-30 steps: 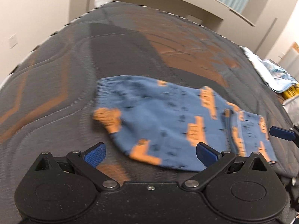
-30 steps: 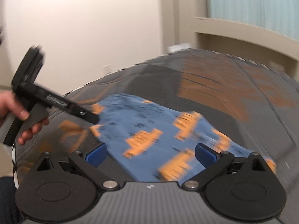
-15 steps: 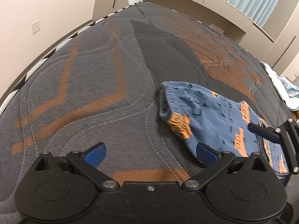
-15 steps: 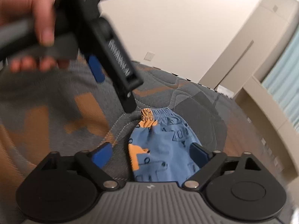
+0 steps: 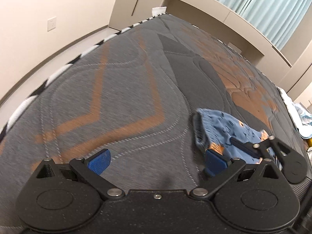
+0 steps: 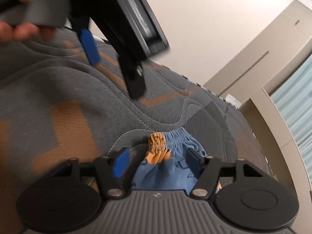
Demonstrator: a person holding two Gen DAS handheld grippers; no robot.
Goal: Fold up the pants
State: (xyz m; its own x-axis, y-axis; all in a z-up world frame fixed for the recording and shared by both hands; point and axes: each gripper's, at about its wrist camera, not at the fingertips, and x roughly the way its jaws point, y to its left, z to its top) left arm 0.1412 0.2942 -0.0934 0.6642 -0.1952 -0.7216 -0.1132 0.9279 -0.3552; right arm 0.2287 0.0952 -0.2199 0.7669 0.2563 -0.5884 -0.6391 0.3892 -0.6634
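Small blue pants with orange prints (image 5: 220, 128) lie on a grey and orange quilted mattress (image 5: 117, 89), right of my left gripper (image 5: 157, 161). That gripper is open over bare mattress, and its right pad (image 5: 214, 163) sits near the gathered waistband. In the right wrist view my right gripper (image 6: 156, 161) straddles the waistband end of the pants (image 6: 171, 167). Its jaws are closing with the fabric between them, and the left pad (image 6: 120, 163) stands clear of the cloth. Above it the left gripper (image 6: 113, 66) hangs open, held by a hand (image 6: 19, 29).
The mattress edge with a black and white trim (image 5: 64, 68) runs along the left by a cream wall. A beige ledge (image 5: 234, 19) and pale curtains stand beyond the far end. Loose light clothing (image 5: 300, 115) lies at the right edge.
My left gripper has shifted left, so the pants now sit at the right of its view. My right gripper has rolled, dropped over the waistband end, and its jaws have narrowed.
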